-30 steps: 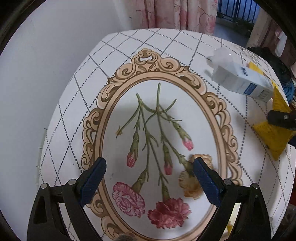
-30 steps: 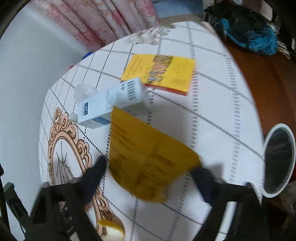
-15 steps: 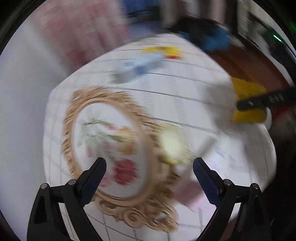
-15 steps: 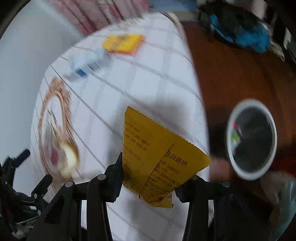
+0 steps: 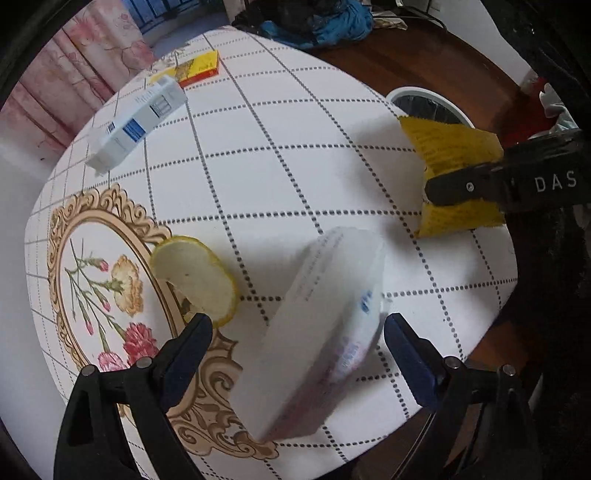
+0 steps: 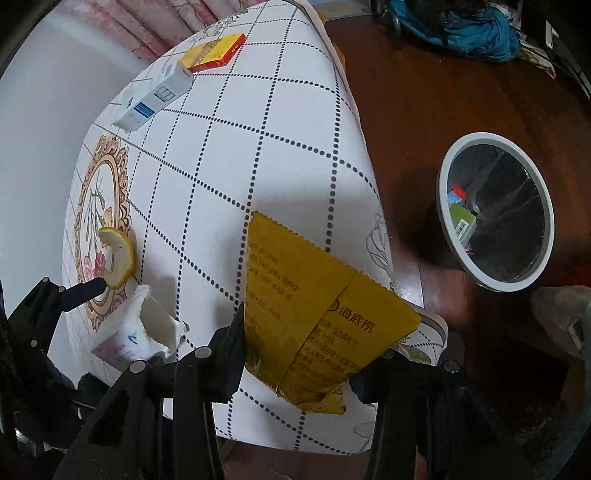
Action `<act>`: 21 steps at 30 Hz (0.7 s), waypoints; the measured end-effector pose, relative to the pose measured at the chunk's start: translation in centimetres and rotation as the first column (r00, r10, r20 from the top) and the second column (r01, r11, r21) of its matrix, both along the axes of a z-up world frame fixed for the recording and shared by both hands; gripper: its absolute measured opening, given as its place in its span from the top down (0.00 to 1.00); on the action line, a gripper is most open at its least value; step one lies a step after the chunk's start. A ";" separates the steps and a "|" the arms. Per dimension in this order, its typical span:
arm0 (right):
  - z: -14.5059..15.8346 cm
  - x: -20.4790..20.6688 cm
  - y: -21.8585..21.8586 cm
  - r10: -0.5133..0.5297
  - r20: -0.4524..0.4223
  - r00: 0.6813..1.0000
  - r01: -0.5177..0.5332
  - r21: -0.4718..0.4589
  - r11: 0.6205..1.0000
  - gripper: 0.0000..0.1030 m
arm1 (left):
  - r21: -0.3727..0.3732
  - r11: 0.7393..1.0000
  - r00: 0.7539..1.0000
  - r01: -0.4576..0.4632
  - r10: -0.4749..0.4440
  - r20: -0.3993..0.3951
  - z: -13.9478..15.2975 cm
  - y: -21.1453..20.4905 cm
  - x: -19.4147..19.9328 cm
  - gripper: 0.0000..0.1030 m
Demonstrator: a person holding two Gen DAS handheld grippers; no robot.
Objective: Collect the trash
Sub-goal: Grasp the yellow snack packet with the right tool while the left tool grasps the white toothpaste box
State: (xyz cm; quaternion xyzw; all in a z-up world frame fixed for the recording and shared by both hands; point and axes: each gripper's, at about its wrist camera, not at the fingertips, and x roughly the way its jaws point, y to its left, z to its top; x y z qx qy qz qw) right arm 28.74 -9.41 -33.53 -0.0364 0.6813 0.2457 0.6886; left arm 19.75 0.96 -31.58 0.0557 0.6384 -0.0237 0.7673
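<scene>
A yellow snack packet is seen pinched between the two fingers of the right gripper, the jaws drawn in against its lower half while its serrated top edge stands tilted above the white gridded tablecloth. In the left wrist view the same packet is shown clamped by a black finger marked "DAS", held over the table's edge with the white-rimmed bin just behind it. The bin is set on the dark wooden floor beside the table, lined with a dark bag, and a few coloured cartons are visible inside.

The left gripper is held with its blue-padded fingers spread wide; nothing is gripped. A torn white carton lies on the cloth between the spread fingers, though contact with either pad cannot be told. A curved strip of yellow citrus peel is seen just beside the left finger, resting on the edge of the ornate floral frame printed on the cloth.

Further back on the table a white and blue box lies on its side, and a flat yellow and red box is placed near it, both well apart from the grippers. A heap of blue cloth is seen beyond the table
</scene>
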 end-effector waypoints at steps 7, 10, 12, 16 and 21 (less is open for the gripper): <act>0.2 0.2 0.2 0.018 0.009 1.000 -0.018 -0.014 1.000 0.54 | -0.024 0.997 0.997 -0.073 0.073 -0.020 -1.3 -0.1 -1.0 0.51; 0.3 -0.1 0.5 0.041 0.003 0.999 -0.041 -0.019 0.999 0.54 | -0.012 0.977 0.977 -0.213 0.213 0.000 -1.1 1.1 -1.8 0.51; 0.5 -0.6 1.1 0.080 -0.012 0.997 -0.080 -0.014 0.997 0.54 | -0.090 0.924 0.928 -0.371 0.373 -0.003 -0.9 2.9 -3.1 0.51; 0.4 -2.0 3.3 0.201 -0.023 0.979 -0.202 -0.042 0.979 0.54 | -0.206 0.775 0.796 -0.598 0.604 -0.038 -1.8 5.4 -6.3 0.51; 0.2 -3.0 5.3 0.237 0.048 0.970 -0.230 -0.113 0.967 0.32 | -0.088 0.788 0.787 -0.609 0.614 0.055 -2.9 4.1 -6.8 0.52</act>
